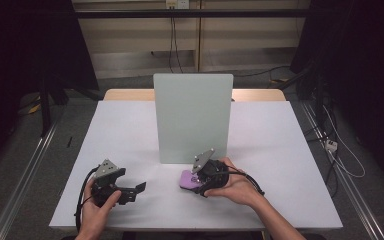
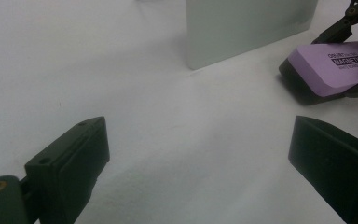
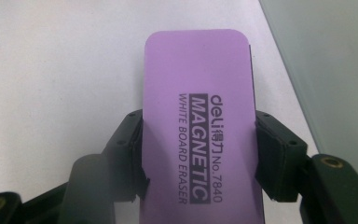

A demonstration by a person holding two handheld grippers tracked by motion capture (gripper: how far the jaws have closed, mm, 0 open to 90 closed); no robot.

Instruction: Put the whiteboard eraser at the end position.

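Right gripper [image 3: 198, 154] is clamped on a purple eraser [image 3: 198, 112], jaws pressing its two long sides about halfway along, printed face up. In the high view the same gripper [image 1: 205, 176] sits in the person's right hand [image 1: 235, 187], low over the white table [image 1: 280, 150], with the eraser [image 1: 187, 179] poking out toward the left, just in front of the pale upright board [image 1: 192, 117].

Left gripper [image 1: 130, 190] is held in the left hand [image 1: 97, 207] near the front edge of the table, jaws spread wide, nothing between them. From its own view the left gripper [image 2: 198, 158] looks across bare tabletop, with the eraser [image 2: 331, 65] farther off at the right and the board [image 2: 247, 23] behind.

Risks, judged from this:
- Grip is only on the smooth side edges; a tilt or quick swing could let the eraser slide out lengthwise or twist between the jaws.
- Board stands on edge and its support is not visible; a hard push with the eraser, or a knock from the gripper body, may tip it backward or shove it along the table.
- Eraser label says magnetic; if the board attracts it, it may snap on crooked and get pulled out of the jaws.
- Cable trailing from the right gripper could snag at the wrist.
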